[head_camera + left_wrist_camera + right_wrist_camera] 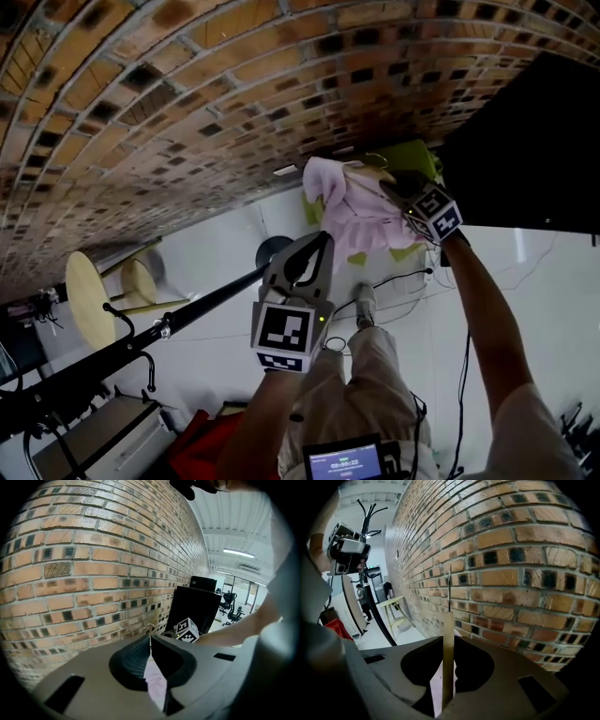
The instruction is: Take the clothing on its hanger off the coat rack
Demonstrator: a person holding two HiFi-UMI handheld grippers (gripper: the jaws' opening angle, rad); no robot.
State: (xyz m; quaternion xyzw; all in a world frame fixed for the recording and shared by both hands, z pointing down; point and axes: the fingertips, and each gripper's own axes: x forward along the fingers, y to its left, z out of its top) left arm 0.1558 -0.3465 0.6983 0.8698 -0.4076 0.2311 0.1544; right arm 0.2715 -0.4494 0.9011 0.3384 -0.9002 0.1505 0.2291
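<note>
The pink garment (352, 214) with yellow-green parts hangs between my two grippers, off the rack and close to the brick wall (187, 94). My left gripper (323, 240) is shut on a fold of the pink cloth (157, 682). Just past its jaws the hanger's wire hook (149, 629) shows. My right gripper (390, 187) is shut on the pale wooden hanger (448, 667), and the hook wire (449, 590) rises straight above it. The black coat rack (141, 342) slants away at the lower left, apart from the garment.
A round wooden stool (86, 298) stands by the wall near the rack's base. A black panel (525, 141) stands at the right. Cables (403, 277) lie on the white floor, and a red item (202, 441) lies near my legs. The rack's hooks (370, 508) show far off.
</note>
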